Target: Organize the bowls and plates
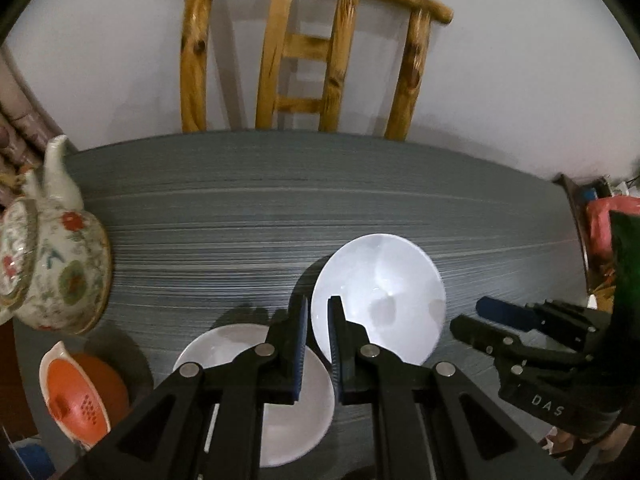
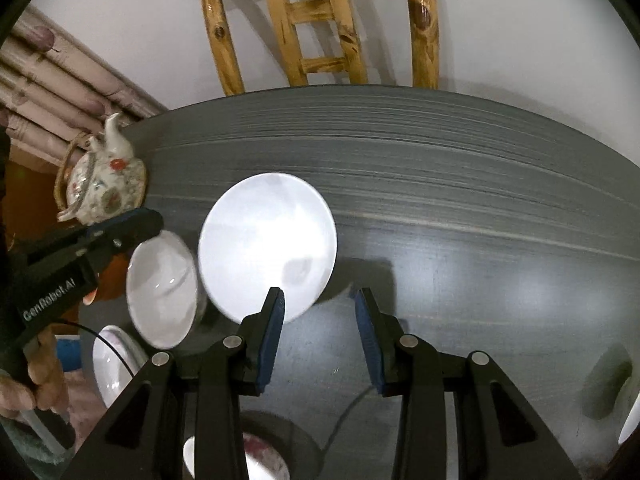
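We see a grey table (image 1: pixel 280 208) with two white dishes on it, and we place everything from the larger one, a white plate (image 1: pixel 380 296). In the left wrist view, our left gripper (image 1: pixel 318 312) hangs over the plate's near-left rim; its blue-padded fingers (image 1: pixel 300 344) are clenched almost together, and whether the rim is pinched between them we cannot tell. A white bowl (image 1: pixel 288 412) sits just beside the plate on its near-left side, partly under those fingers. A flowered teapot (image 1: pixel 52 264) stands well to the left of the plate, and an orange strainer (image 1: pixel 76 400) lies beyond the bowl from it.

In the right wrist view, the right gripper (image 2: pixel 320 300) hovers just past the plate's (image 2: pixel 268 240) near-right edge. Its jaws stand apart over bare table with nothing between them, the left pad overlapping the plate's rim in the picture. A wooden chair (image 2: pixel 320 24) stands behind the table, beyond the plate.
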Motion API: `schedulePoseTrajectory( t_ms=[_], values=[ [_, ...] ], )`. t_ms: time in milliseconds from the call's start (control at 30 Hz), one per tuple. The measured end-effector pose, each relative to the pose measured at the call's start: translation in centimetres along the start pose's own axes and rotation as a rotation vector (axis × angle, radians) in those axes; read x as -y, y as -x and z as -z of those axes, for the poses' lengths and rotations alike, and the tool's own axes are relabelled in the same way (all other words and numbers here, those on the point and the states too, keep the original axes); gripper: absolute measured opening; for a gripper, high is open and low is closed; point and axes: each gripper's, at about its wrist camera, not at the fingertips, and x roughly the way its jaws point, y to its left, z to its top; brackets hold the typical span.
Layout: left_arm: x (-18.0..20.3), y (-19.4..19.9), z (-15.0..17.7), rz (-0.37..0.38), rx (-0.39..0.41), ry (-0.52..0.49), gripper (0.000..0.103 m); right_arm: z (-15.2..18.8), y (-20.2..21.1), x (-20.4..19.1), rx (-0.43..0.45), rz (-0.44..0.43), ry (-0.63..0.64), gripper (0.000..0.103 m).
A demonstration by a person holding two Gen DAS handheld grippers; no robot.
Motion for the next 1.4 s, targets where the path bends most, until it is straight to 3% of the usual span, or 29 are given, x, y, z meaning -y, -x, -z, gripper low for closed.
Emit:
schedulePoseTrajectory(
  t_ms=[467,633,733,833,1400],
  values=[
    [0.1,-4.5,-0.5,-0.016,-0.081,-0.015,0.012,-2.4,-4.2,1.5,-0.054,-0.025,-0.022,0.035],
    [0.0,-5.8,0.1,-0.019,-0.1,-0.016,0.012,-2.3,-4.9,1.2,-0.061,-0.051,-0.022,0.018],
    [-0.2,-6.2,0.5,-0.016,-0.112,-0.01,0.011,-2.0,-5.4,1.1,-0.067,-0.059,-0.028,0.013],
    [-0.3,-6.3,0.6,-0.015,-0.107,-0.003,0.01,-1.7,-5.5,0.6,-0.058,-0.047,-0.001,0.008],
    [0.1,-4.0,1.5,-0.007,-0.072,-0.015,0.009,-1.6,-3.6,0.9,-0.047,-0.052,-0.036,0.008]
  ],
)
